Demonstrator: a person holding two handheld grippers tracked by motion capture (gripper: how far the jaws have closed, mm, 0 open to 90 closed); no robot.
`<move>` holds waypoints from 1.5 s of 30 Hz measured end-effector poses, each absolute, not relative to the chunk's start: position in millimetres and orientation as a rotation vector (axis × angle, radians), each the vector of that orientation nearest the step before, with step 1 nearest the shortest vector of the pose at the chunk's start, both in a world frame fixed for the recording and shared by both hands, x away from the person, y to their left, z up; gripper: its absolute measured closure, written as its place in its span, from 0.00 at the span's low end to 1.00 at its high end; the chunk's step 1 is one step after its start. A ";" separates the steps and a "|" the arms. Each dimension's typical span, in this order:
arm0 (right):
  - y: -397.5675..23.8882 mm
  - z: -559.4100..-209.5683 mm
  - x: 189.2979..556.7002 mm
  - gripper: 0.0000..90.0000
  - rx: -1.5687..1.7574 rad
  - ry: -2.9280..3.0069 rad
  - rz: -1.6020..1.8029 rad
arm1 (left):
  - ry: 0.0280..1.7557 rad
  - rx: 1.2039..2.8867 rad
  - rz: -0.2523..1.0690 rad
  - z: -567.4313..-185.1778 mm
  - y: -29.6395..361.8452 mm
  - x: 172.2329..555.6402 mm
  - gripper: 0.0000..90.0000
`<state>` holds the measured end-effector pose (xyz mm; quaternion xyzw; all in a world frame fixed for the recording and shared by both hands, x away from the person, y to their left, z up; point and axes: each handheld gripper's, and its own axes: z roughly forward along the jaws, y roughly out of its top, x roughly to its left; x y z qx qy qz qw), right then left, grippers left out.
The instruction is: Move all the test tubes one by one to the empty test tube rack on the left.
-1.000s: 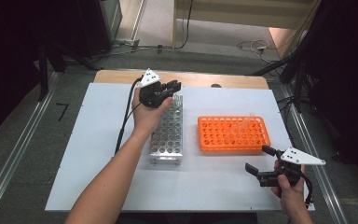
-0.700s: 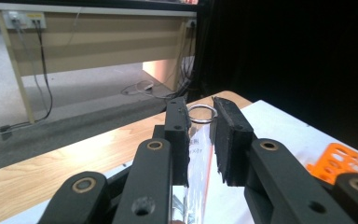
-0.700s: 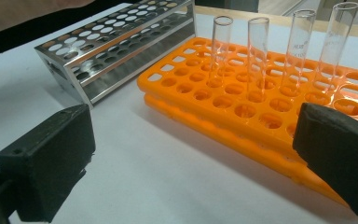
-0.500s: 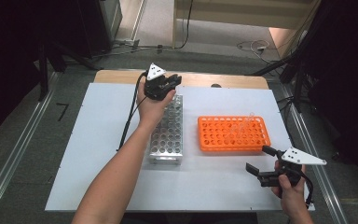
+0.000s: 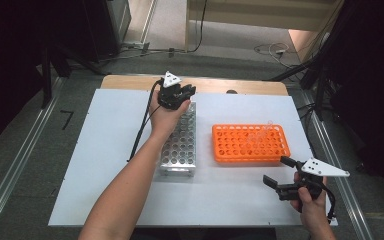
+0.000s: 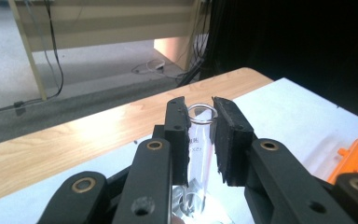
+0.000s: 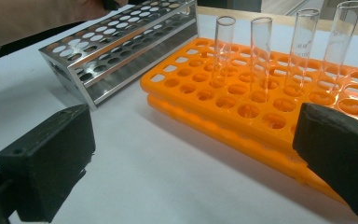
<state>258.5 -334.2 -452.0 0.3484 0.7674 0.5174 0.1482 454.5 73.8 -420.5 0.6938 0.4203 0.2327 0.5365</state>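
My left gripper (image 5: 179,94) is over the far end of the metal tube rack (image 5: 179,150), held in a hand whose forearm lies across the rack. In the left gripper view it (image 6: 200,108) is shut on a clear glass test tube (image 6: 198,149), upright between the pads, its lower end just above the rack's holes (image 6: 191,205). An orange rack (image 5: 250,143) lies to the right; several clear tubes (image 7: 223,46) stand in it (image 7: 242,109). My right gripper (image 5: 274,170) stays open near the table's front right, its pads (image 7: 51,163) wide apart with nothing between them.
The racks rest on a white board (image 5: 105,160) over a wooden table (image 5: 130,81). The left gripper's black cable (image 5: 142,125) trails across the board left of the metal rack (image 7: 121,51). Cables and dark stands lie on the floor beyond the table.
My left gripper has moved a little to the right and lower over the far end of the metal rack, still shut on the tube. The right gripper has not moved.
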 end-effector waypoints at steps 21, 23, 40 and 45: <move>-333.2 -452.3 258.8 0.00 1.000 2.209 1.492 | 1.023 1.758 0.507 -428.3 71.1 455.3 0.83; -333.1 -452.4 258.9 0.00 1.000 2.209 1.489 | 1.022 1.761 0.502 -428.3 71.3 455.3 0.83; -332.0 -452.2 259.2 0.00 1.000 2.212 1.485 | 1.012 1.719 0.396 -424.8 78.7 448.9 0.64; -330.7 -452.8 260.4 0.00 0.991 2.220 1.480 | 0.989 1.684 0.357 -421.0 84.2 438.3 0.40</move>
